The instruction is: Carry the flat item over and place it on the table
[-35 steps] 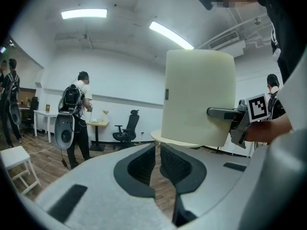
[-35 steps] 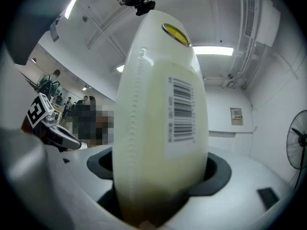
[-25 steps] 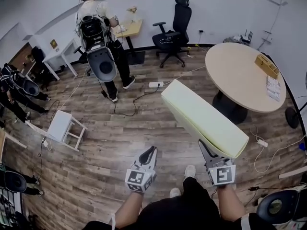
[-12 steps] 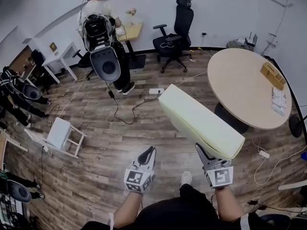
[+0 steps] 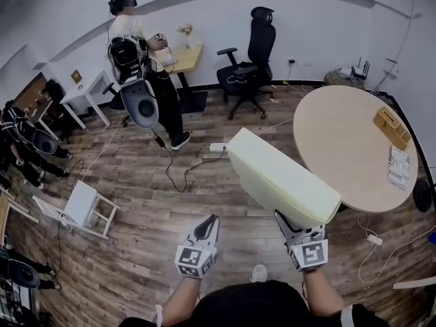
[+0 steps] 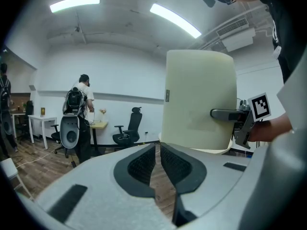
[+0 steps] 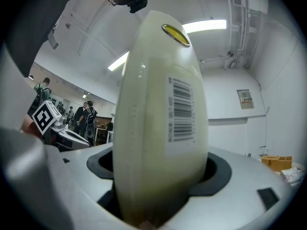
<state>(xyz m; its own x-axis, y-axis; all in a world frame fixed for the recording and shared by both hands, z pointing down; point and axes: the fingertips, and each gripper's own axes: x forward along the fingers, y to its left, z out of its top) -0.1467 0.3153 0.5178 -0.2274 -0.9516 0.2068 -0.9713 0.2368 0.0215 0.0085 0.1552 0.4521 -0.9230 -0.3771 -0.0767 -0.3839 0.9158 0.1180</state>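
The right gripper's (image 5: 289,225) jaws stand wide and clamp the near end of a pale yellow foam pad (image 5: 283,177), whose rounded edge fills the gap between them in the right gripper view, a barcode label (image 7: 181,111) facing the camera. The left gripper's (image 5: 208,225) pads are pressed together with nothing between them, and it points forward, well apart from the pad. In the left gripper view the pad stands on edge, one right jaw laid across its broad face.

Seen from the head camera, the pad is held in the air and reaches away from the person over the wooden floor (image 5: 136,182). Its right side lies just at the near rim of a round table (image 5: 340,142) but does not rest on it. A small brown box (image 5: 392,128) and a printed sheet (image 5: 398,167) lie at the table's far right.

Beyond the pad, a white power strip (image 5: 218,146) lies on the floor, and a black office chair (image 5: 248,53) stands by the wall. At the far left, a person wearing a backpack rig (image 5: 139,60) stands at a small desk (image 5: 182,43), and a white stool (image 5: 85,206) lies tipped on the floor.
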